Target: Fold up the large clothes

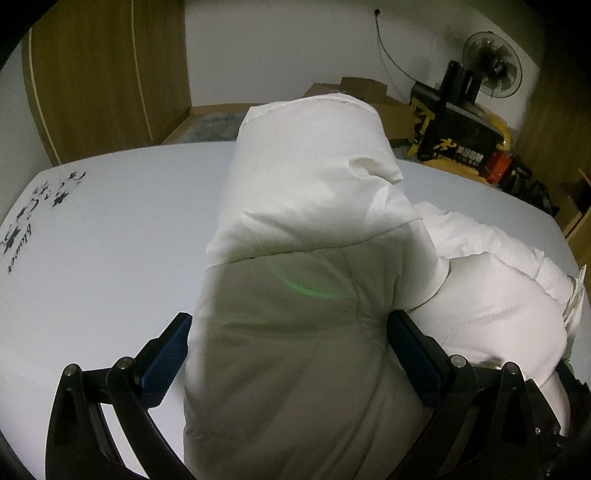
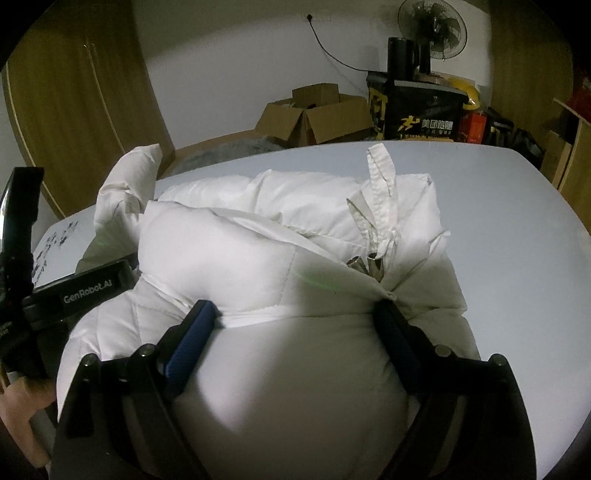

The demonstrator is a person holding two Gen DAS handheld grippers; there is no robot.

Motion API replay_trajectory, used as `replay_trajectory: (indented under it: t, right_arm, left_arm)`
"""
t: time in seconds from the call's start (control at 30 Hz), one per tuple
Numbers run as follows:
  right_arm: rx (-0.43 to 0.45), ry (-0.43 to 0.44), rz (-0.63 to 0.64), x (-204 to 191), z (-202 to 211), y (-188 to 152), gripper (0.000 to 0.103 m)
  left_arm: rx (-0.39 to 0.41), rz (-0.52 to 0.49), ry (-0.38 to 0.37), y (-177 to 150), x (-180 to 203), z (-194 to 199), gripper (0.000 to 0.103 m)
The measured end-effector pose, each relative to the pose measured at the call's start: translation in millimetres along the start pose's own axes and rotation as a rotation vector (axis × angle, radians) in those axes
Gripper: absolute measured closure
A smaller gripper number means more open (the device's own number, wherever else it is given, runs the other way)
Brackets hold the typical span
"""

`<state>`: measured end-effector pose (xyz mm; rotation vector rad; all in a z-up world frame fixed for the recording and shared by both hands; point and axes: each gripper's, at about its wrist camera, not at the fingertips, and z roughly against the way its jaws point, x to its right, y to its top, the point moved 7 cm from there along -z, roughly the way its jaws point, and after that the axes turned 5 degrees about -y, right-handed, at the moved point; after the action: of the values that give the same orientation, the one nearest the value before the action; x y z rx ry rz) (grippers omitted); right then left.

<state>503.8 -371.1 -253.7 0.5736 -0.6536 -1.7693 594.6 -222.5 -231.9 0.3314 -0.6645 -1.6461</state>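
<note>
A white puffy down jacket (image 2: 258,236) lies bunched on a pale grey table (image 2: 517,240). My left gripper (image 1: 288,332) has its jaws wide apart with a thick padded sleeve (image 1: 306,206) filling the gap; the sleeve rises up and away over the table (image 1: 110,240). My right gripper (image 2: 295,317) also has wide jaws with a bulging fold of the jacket between them. White drawstrings with metal tips (image 2: 376,206) lie on top of the jacket. The left gripper's body (image 2: 88,288) shows at the left of the right wrist view.
Black printed marks (image 1: 33,221) sit at the table's left end. Beyond the far edge stand wooden wardrobes (image 1: 96,74), open cardboard boxes (image 2: 314,114), a black and yellow box (image 2: 417,107) and a fan (image 2: 432,26).
</note>
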Motion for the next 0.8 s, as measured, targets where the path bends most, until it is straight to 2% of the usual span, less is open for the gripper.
replay_trajectory:
  t: [0.63,0.67,0.73,0.8]
  right_arm:
    - [-0.017,-0.008,0.005,-3,-8,-1,0.012]
    - [-0.016,-0.017,0.009,-3,-7,-1,0.012]
    - [-0.024,-0.008,0.014,-5,-7,-1,0.01]
    - [-0.073,0.038,0.019,-2,3,0,0.009]
  left_arm:
    - [-0.037,-0.009,0.005,0,-2,-9,0.0]
    - [-0.05,-0.014,-0.007,1,-1,-10,0.0]
    - [-0.121,0.02,-0.124,0,-8,-12,0.0]
    - [-0.16,0.047,-0.215,1,-19,-2,0.0]
